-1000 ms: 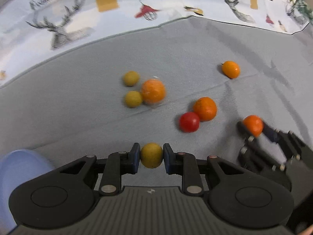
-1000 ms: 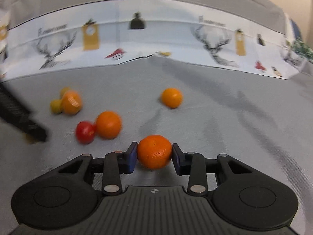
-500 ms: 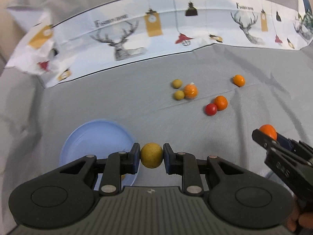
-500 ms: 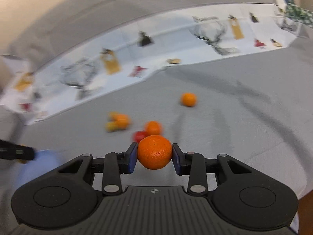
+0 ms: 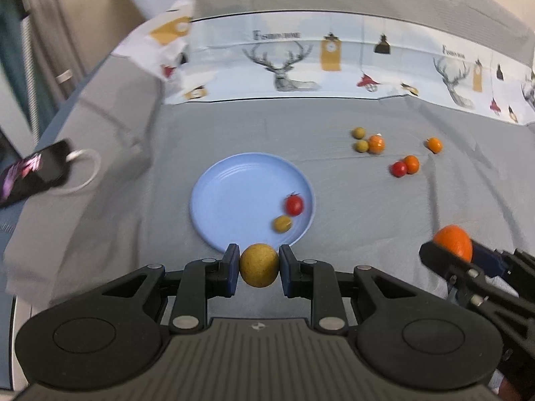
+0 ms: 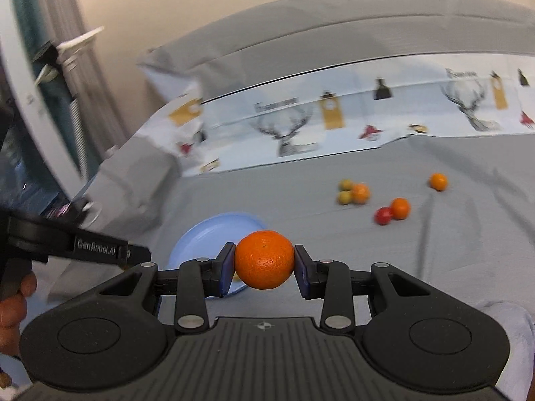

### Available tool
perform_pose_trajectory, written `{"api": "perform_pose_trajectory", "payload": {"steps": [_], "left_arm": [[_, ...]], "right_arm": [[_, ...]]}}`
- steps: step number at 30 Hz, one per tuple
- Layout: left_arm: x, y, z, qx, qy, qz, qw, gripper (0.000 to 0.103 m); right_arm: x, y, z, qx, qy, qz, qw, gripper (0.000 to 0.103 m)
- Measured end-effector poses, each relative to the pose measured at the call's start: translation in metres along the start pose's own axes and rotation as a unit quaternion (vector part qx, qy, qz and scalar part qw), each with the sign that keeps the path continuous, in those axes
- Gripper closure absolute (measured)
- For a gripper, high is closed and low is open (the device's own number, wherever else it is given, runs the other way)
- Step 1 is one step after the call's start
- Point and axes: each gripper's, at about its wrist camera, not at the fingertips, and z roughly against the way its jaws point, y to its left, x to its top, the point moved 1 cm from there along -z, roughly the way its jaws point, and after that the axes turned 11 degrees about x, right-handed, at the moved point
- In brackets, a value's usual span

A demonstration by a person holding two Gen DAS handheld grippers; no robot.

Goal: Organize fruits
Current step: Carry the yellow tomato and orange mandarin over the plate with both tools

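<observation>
My left gripper is shut on a small yellow fruit, held above the near rim of the blue plate. Inside the plate lie a red cherry tomato and a yellow fruit. My right gripper is shut on an orange mandarin, raised to the right of the plate; in the left wrist view it shows at the right edge with the mandarin. Several loose fruits stay on the grey cloth: two yellow ones, oranges and a red tomato.
A grey cloth covers the surface, with a white deer-print band along the far side. At the left edge lie a dark phone and a white cable. A person's hand holds the left gripper's handle.
Both grippers rose and moved left, away from the fruit cluster, each carrying its fruit. The blue plate came fully into the left wrist view and now shows in the right wrist view too.
</observation>
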Motion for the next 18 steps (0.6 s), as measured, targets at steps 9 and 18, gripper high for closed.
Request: {"api": "perform_pose_trajectory", "payload": {"steps": [9,18], "left_arm": [[-0.036,0.047,0.026,-0.001,-0.012,0.046,0.9989,0.075],[-0.040,0.061,0.031,-0.007,-0.016,0.064,0.9978,0.075]], "right_arm": [[-0.012,0.048,0.010,0.005,0.009,0.058,0.998,0.064],[-0.013,0.068,0.013,0.003,0.007,0.093,0.996,0.065]]}}
